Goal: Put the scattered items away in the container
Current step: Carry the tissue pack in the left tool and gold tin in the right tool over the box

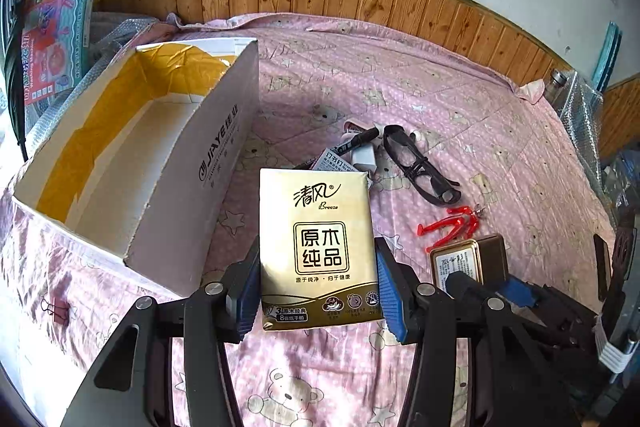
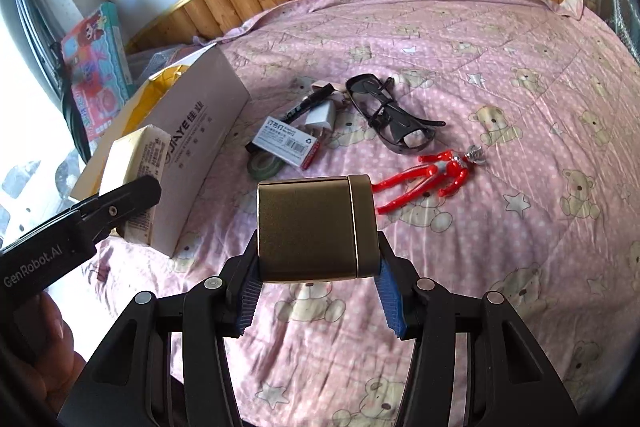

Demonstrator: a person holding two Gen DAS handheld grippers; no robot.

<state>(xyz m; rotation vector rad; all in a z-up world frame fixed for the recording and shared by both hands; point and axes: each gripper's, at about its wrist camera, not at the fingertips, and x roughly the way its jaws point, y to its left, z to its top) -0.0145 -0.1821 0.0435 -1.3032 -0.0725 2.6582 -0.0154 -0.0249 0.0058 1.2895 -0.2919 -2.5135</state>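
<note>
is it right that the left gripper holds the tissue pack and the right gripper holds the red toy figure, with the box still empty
Not quite. The right gripper holds a gold tin, not the red toy figure, which lies on the bedspread, as the right wrist view shows. The left gripper does hold the tissue pack, and the box looks empty.

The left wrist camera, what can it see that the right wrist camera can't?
Only the left wrist view shows the yellow-lined inside of the white cardboard box and the printed front of the beige tissue pack in the left hand-held gripper. Only the right wrist view shows the grey-green tape roll. Both show the black glasses, red toy figure and gold metal tin in the right hand-held gripper.
</note>
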